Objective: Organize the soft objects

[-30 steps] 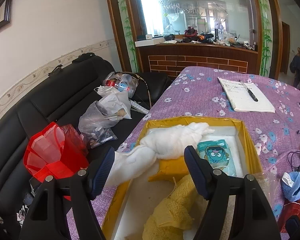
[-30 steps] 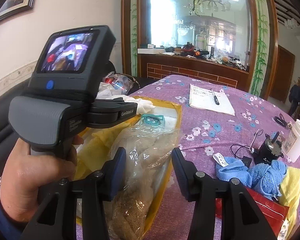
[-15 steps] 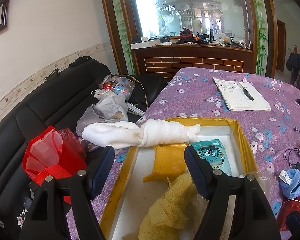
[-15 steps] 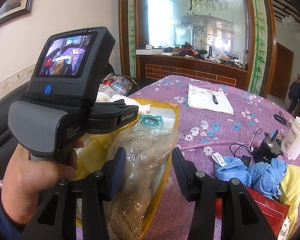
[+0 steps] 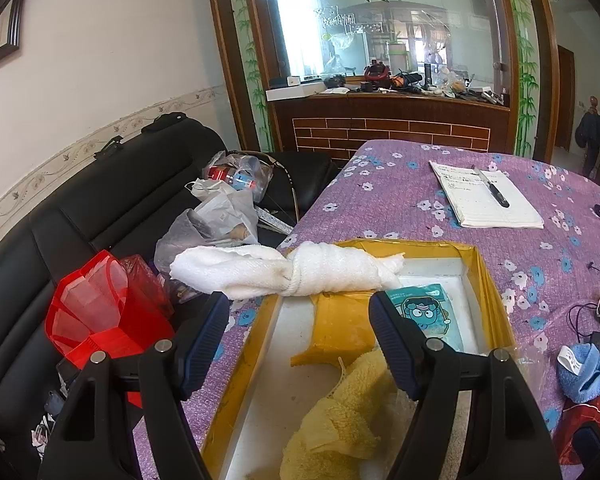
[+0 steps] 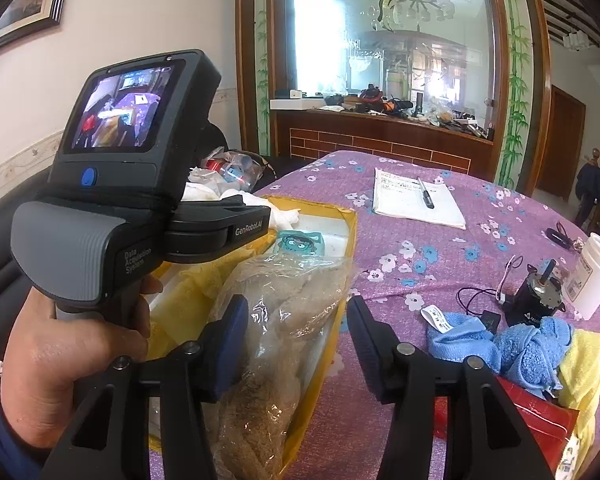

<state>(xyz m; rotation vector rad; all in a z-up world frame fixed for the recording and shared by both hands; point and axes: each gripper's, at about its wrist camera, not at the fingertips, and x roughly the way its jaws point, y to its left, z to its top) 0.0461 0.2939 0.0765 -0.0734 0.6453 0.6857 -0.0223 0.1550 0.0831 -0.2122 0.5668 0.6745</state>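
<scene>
A knotted white towel (image 5: 296, 270) lies across the far left corner of the yellow-rimmed box (image 5: 490, 292), half hanging over its edge. My left gripper (image 5: 300, 332) is open and empty above the box, just short of the towel. Inside the box lie a yellow towel (image 5: 340, 420), a yellow flap and a teal cartoon packet (image 5: 424, 312). My right gripper (image 6: 294, 344) is open over a brown soft item in a clear plastic bag (image 6: 280, 320) resting in the box. Blue towels (image 6: 500, 340) and a yellow cloth (image 6: 580, 368) lie on the purple tablecloth to the right.
A notebook with a pen (image 5: 484, 200) lies on the far side of the table. A black motor (image 6: 534, 296), cables and a white jar (image 6: 594, 276) stand at the right. A black sofa holds plastic bags (image 5: 216, 216) and a red bag (image 5: 100, 312).
The white towel has moved from inside the box to lie across its far left corner. My left gripper has drawn back from it. The right gripper has barely moved.
</scene>
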